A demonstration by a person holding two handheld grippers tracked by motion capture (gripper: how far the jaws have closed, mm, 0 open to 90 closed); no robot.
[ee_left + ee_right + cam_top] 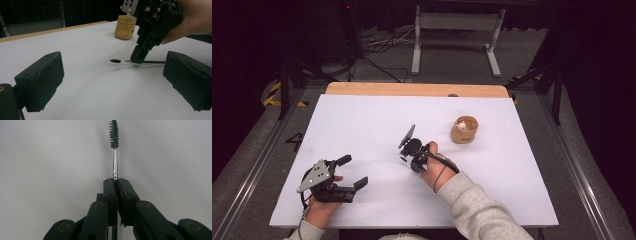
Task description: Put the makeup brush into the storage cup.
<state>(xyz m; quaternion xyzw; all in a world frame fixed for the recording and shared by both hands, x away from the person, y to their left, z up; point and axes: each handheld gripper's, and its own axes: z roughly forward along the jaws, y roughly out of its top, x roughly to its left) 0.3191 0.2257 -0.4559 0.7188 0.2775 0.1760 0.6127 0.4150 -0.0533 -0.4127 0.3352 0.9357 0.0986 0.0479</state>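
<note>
Pinching a thin mascara-type brush [114, 150], the right gripper [115, 181] has its jaws pressed together on the metal stem, with the dark bristle head sticking out past the tips. In the left gripper view the brush [120, 61] lies level, at or just above the white table sheet [362, 125]; whether it touches the sheet is hard to tell. It sits near the tan jar [463, 129], on the person's side of it. The right gripper [403, 156] is held by a hand in a grey sleeve. Well apart from the jar, toward the near left corner of the sheet, the left gripper [351, 172] rests with its jaws spread wide and nothing between them.
</note>
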